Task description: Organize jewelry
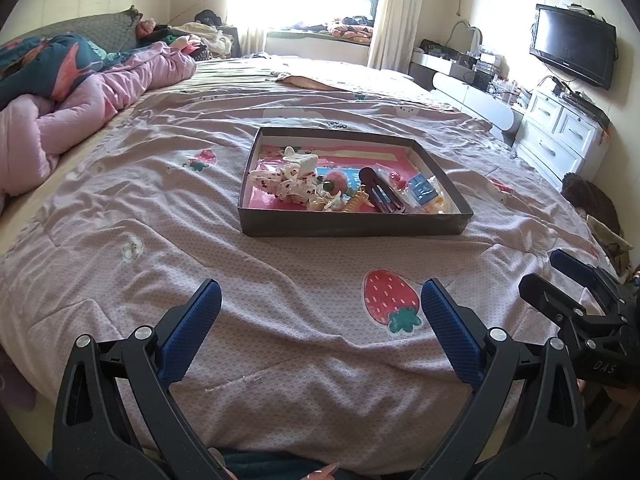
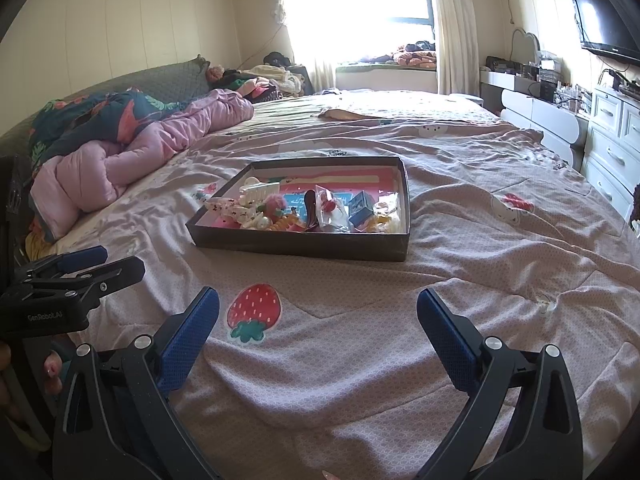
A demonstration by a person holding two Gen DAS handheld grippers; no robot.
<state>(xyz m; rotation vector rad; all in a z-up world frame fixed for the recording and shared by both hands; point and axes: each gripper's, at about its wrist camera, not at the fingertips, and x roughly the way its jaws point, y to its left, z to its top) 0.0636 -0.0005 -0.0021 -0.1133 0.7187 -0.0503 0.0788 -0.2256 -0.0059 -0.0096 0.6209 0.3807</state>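
A shallow dark box [image 1: 352, 227] sits on the bed, also in the right wrist view [image 2: 296, 245]. It holds several hair accessories: a white claw clip [image 1: 304, 160], a dotted white bow [image 1: 280, 184], a dark brown clip [image 1: 378, 190], a yellow spiral tie [image 1: 356, 202], a small blue packet [image 1: 422, 190]. My left gripper [image 1: 320, 300] is open and empty, short of the box. My right gripper [image 2: 318, 304] is open and empty, short of the box; it also shows at the left wrist view's right edge [image 1: 560, 280].
The bed has a pink strawberry-print cover [image 1: 200, 240]. A rolled pink quilt [image 1: 80, 112] and pillows lie at the far left. White drawers [image 1: 560, 136] and a wall TV [image 1: 572, 50] stand to the right. A window lies beyond the bed.
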